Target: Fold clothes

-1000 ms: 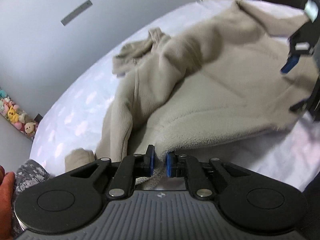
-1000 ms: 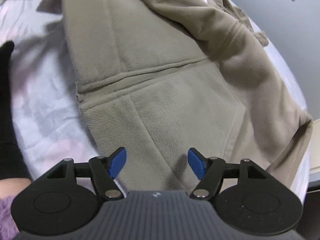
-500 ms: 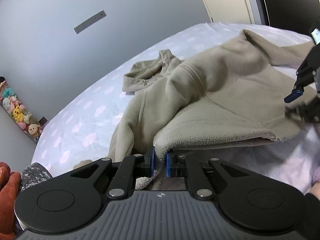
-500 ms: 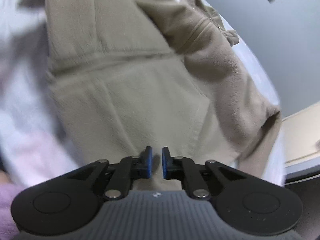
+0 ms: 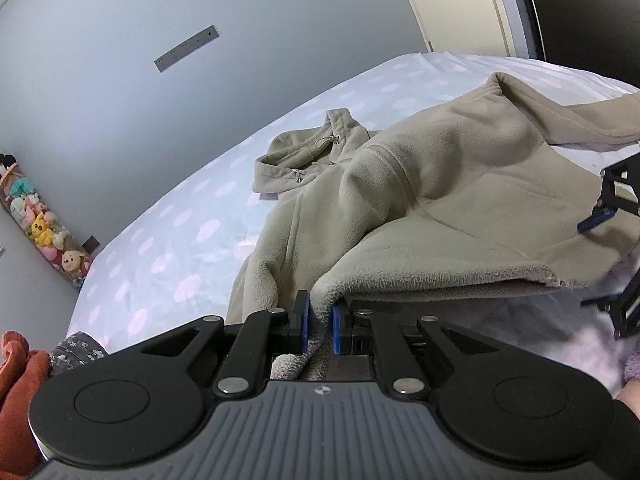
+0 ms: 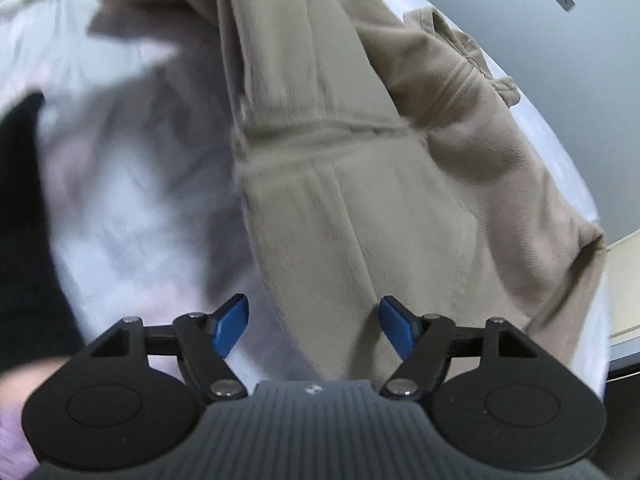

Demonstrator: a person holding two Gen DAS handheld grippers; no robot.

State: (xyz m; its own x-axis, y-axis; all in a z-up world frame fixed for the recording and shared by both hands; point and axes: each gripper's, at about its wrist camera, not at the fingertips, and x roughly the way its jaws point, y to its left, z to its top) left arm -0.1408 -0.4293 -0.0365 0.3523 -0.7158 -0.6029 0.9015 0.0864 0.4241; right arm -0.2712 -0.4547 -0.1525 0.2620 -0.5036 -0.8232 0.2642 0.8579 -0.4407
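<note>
A beige fleece hoodie (image 5: 460,184) lies spread on a bed, its hood (image 5: 308,152) toward the far wall. My left gripper (image 5: 318,326) is shut on the hoodie's bottom hem and holds that corner lifted off the sheet. In the right wrist view the hoodie (image 6: 340,200) fills the middle and right, blurred. My right gripper (image 6: 314,322) hovers over the hoodie's lower edge with its jaws opening; cloth lies below them, the pads (image 6: 230,322) press on nothing. The right gripper (image 5: 604,260) also shows at the right edge of the left wrist view.
The bed sheet (image 5: 168,240) is pale with pink dots. A grey wall stands behind it. Plush toys (image 5: 40,228) line a shelf at far left. Rust-red cloth (image 5: 16,368) and patterned grey cloth (image 5: 76,352) lie at the lower left. A black sleeve (image 6: 20,208) shows at left.
The left gripper rose with the hem, so more wall and bed show. The right gripper shut half a second ago and now stands wide again, shifted toward the hoodie's left edge.
</note>
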